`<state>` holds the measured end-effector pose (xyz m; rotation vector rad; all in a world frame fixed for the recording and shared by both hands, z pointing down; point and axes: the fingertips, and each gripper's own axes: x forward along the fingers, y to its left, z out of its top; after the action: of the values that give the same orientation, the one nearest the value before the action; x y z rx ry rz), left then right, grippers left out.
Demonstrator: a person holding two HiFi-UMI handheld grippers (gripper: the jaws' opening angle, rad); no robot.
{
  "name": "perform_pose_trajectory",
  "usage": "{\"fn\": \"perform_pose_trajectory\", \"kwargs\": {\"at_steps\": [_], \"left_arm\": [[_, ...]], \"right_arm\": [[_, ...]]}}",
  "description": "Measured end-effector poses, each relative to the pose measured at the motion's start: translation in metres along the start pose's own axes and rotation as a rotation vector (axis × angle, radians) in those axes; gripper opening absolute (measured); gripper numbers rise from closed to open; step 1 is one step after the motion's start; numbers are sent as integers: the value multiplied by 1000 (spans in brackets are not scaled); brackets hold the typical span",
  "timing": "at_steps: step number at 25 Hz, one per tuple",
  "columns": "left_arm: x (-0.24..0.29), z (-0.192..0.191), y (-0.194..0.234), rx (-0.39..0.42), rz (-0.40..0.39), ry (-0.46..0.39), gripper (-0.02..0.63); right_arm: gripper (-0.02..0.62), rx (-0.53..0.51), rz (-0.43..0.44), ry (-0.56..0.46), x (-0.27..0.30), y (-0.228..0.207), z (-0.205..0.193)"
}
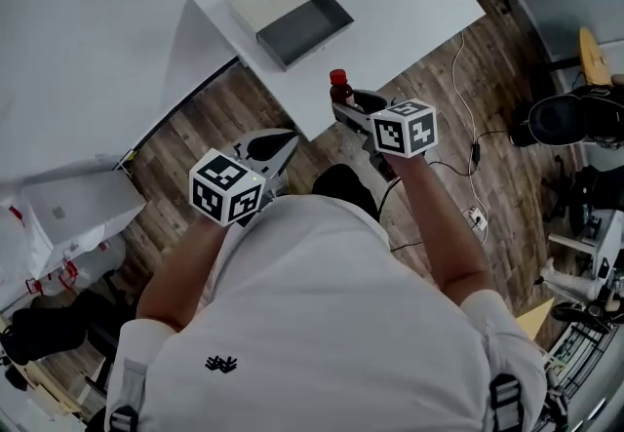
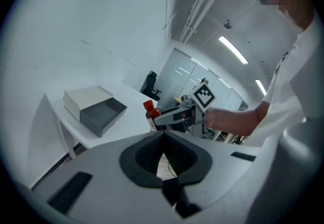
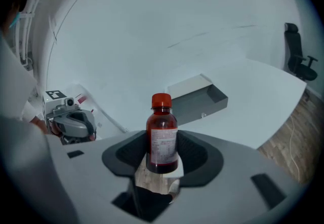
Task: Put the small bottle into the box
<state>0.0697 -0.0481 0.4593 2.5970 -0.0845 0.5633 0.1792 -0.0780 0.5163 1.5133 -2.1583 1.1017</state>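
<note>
Item 1: left gripper (image 2: 163,143), held low near the person's body over the wood-plank floor (image 1: 200,123); fingers closed together with nothing between them. Item 2: right gripper (image 3: 162,160), raised ahead of it; fingers clamped on the lower, labelled body of item 3. Item 3: small dark-red bottle with red screw cap and white paper label (image 3: 162,137), upright in the air by the near corner of the surface, well apart from the box. Probably light and rigid, with smooth, rather slippery walls; the label band looks like the surest place to hold it, and the cap the worst. Item 4: white surface (image 1: 419,1). Item 5: cream box with its grey tray open (image 1: 307,30), lying on that surface.
</note>
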Motion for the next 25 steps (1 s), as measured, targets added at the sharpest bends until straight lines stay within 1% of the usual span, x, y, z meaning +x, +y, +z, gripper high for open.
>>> {"fn": "perform_pose_trajectory", "kwargs": {"at_steps": [2,5,7,10,13,16,20,25], "left_arm": [[-6,4,10,-5,37,-19,5],[-11,13,31,-18,133,-51,5],[-13,21,37,-52,192,-90,5],[-17,26,57,-109,283,-138,5],[-24,28,75,-148,354,-172,5],[-23,31,86,-174,407,-184,5],[-16,36,88,-190,447,-188,5],[-15,42,97,-223,501,-212,5]], "right_arm": [[193,-26,15,30,18,-8,15],[193,-49,40,53,40,-26,42],[193,-55,60,83,53,-40,56],[193,-84,87,161,87,-58,71],[193,-94,102,215,118,-74,79],[193,-100,107,249,141,-92,91],[193,-118,113,291,166,-107,101],[193,-148,113,353,190,-116,103]]}}
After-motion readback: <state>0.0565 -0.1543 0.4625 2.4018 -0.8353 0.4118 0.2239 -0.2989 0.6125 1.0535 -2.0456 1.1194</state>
